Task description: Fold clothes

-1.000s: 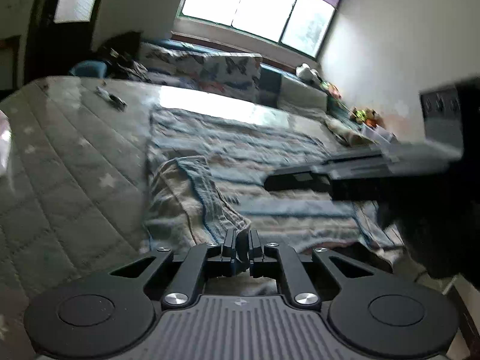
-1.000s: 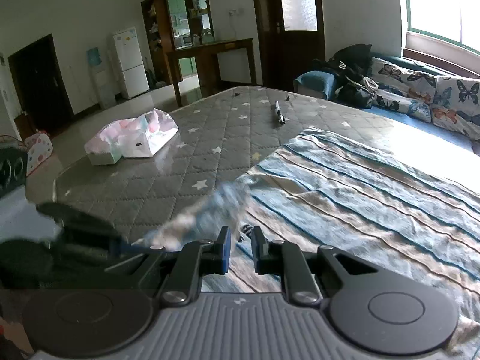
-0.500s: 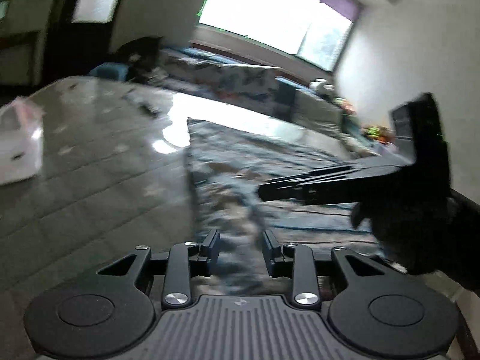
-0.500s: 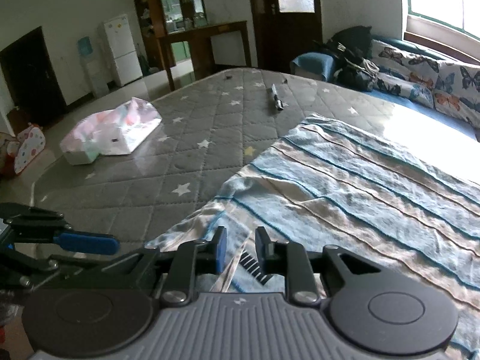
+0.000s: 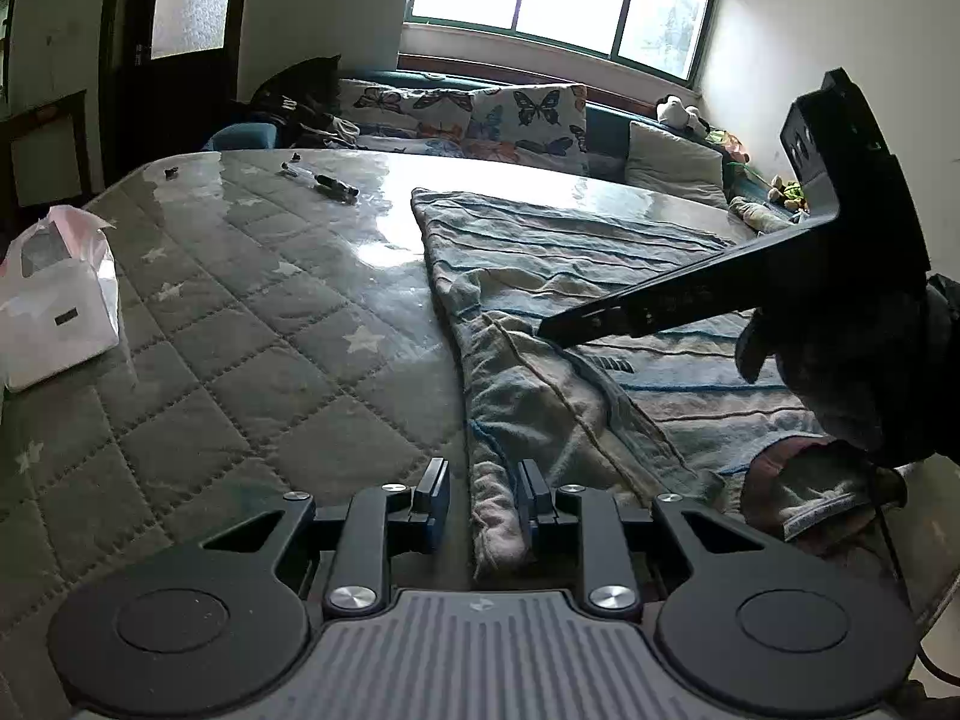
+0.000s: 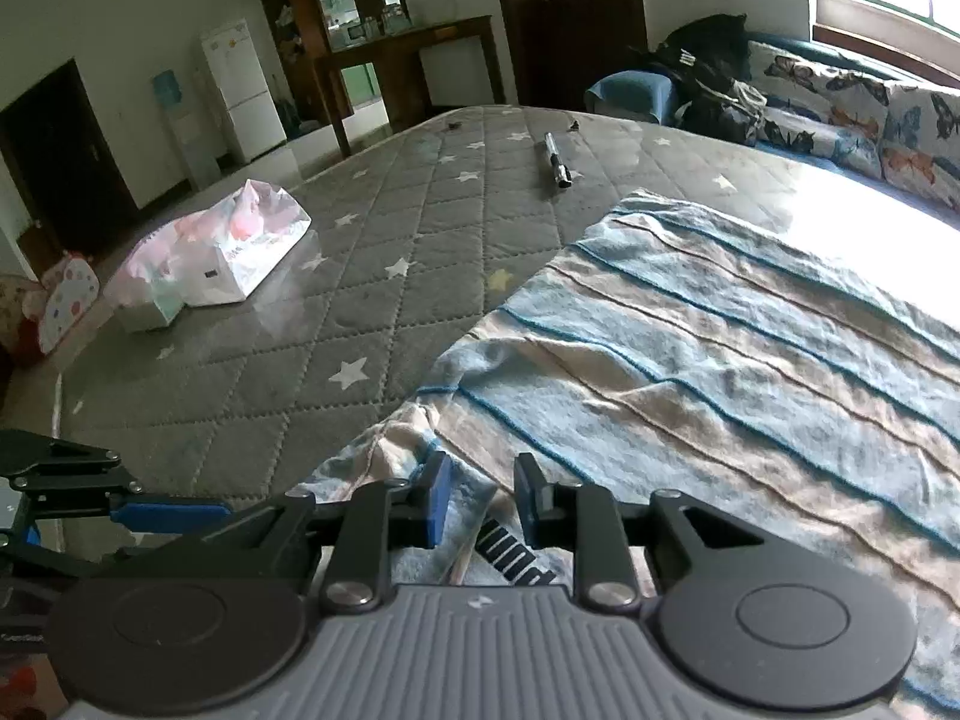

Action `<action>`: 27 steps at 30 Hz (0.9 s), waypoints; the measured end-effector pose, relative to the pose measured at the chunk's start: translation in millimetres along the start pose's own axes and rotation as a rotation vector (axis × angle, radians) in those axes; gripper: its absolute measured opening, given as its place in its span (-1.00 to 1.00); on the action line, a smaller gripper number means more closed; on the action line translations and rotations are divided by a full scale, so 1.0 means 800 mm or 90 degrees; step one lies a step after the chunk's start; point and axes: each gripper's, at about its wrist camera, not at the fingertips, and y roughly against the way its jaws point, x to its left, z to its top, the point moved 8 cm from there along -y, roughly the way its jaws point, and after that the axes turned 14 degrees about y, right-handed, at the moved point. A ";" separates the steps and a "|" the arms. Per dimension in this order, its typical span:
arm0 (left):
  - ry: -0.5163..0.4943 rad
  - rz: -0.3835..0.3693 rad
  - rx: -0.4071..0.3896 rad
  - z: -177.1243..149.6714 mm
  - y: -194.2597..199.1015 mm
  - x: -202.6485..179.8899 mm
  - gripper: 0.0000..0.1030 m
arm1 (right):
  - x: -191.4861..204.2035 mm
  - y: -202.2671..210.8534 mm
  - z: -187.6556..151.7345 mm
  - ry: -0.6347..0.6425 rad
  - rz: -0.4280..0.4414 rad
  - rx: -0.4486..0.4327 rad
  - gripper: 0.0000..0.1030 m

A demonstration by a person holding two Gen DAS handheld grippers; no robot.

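Note:
A blue, white and beige striped garment (image 5: 576,300) (image 6: 720,360) lies spread on the grey star-quilted mattress (image 5: 240,324) (image 6: 384,252). Its near left edge is bunched into a fold. My left gripper (image 5: 483,501) is open, and the rolled edge of the garment lies loosely between its fingers. My right gripper (image 6: 477,501) is open too, low over the garment's near corner by a black printed label (image 6: 516,561). In the left wrist view the right gripper (image 5: 720,294) reaches in from the right, held by a gloved hand (image 5: 852,372).
A pink and white plastic bag (image 5: 54,300) (image 6: 216,258) sits on the mattress to the left. A dark pen-like tool (image 5: 336,185) (image 6: 555,162) lies near the far edge. Butterfly-print cushions (image 5: 480,114) line a sofa under the window beyond.
Both grippers have opened and let the garment's edge drop onto the mattress. The left gripper swung left, then settled low over the fold; the right one lowered toward the corner.

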 end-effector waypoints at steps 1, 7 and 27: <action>-0.001 0.001 0.000 0.000 -0.001 0.000 -0.49 | 0.001 0.000 -0.001 -0.002 0.005 0.002 -0.56; -0.010 0.005 0.004 -0.002 -0.004 -0.002 -0.49 | 0.010 0.007 -0.001 0.010 -0.018 -0.011 -0.89; -0.087 -0.006 -0.001 -0.008 0.000 -0.033 -0.47 | 0.052 0.018 0.015 0.082 0.023 -0.035 -0.80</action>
